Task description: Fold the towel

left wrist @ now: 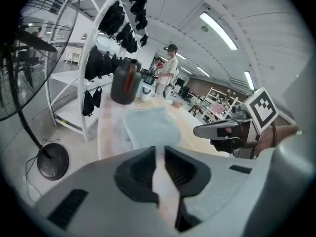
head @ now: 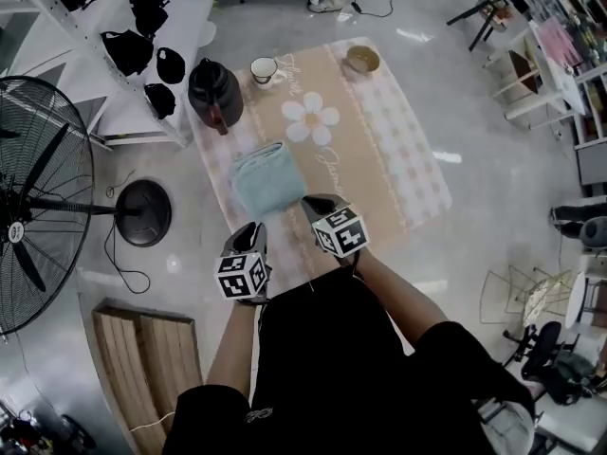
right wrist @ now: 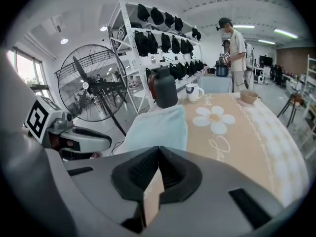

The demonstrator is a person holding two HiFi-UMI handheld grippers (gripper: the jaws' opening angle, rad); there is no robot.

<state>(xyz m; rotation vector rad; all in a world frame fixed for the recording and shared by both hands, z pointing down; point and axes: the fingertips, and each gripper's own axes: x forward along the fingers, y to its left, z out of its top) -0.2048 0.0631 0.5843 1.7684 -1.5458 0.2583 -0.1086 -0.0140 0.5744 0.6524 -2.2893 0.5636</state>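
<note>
The pale blue towel (head: 268, 178) lies on the bench (head: 398, 159) as a small, thick rectangle, just in front of the dark jug (head: 214, 91). It looks already folded over, so this seems to be the pause after a fold. The left hand-held gripper (left wrist: 159, 152) is partly open with nothing between its jaws. The right hand-held gripper (right wrist: 157, 152) is closed and empty. Both sit at the towel's near edge, clear of it. Another fold would call for opening both and pinching the near corners.
</note>
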